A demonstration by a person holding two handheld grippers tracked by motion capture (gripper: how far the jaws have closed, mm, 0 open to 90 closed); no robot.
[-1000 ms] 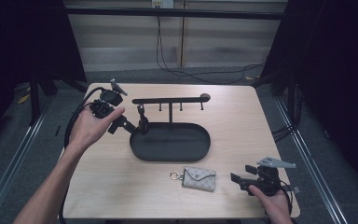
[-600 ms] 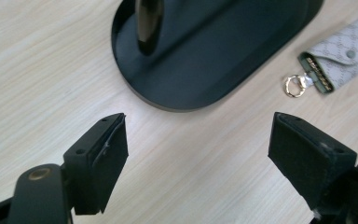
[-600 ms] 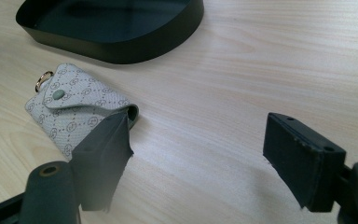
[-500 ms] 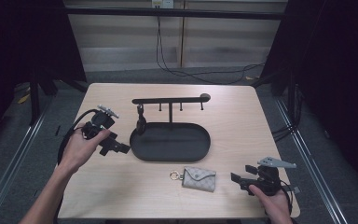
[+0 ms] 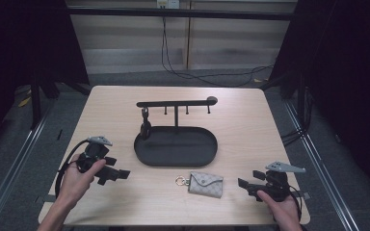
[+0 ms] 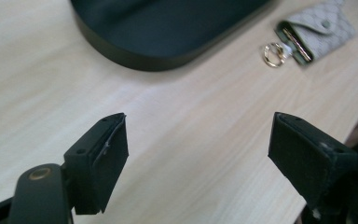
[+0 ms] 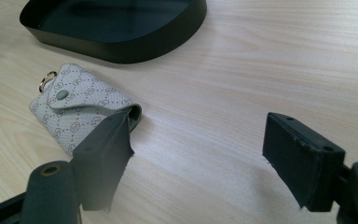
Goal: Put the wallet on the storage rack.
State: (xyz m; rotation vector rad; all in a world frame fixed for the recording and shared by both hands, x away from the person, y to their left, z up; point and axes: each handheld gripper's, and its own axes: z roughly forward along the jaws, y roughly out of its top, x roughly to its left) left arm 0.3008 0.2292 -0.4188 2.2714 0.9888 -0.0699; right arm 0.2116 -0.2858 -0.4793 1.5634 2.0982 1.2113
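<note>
At lower centre of the high view, flat on the worktop (image 5: 250, 120): monogram key pouch (image 5: 205, 184), long axis left-right, key ring (image 5: 180, 181) leftward. Just right of it, nearer: right hand-held gripper (image 5: 243, 185), jaws spread, empty. Farther left: left hand-held gripper (image 5: 122, 174), likewise spread.

Left gripper (image 5: 110, 173), right gripper (image 5: 250, 185): jaws apart

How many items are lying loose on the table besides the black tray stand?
1: a small patterned pouch with a gold ring, on the table in front of the tray, between the two grippers and nearer the right gripper. One dark piece hangs from the stand's bar.
</note>
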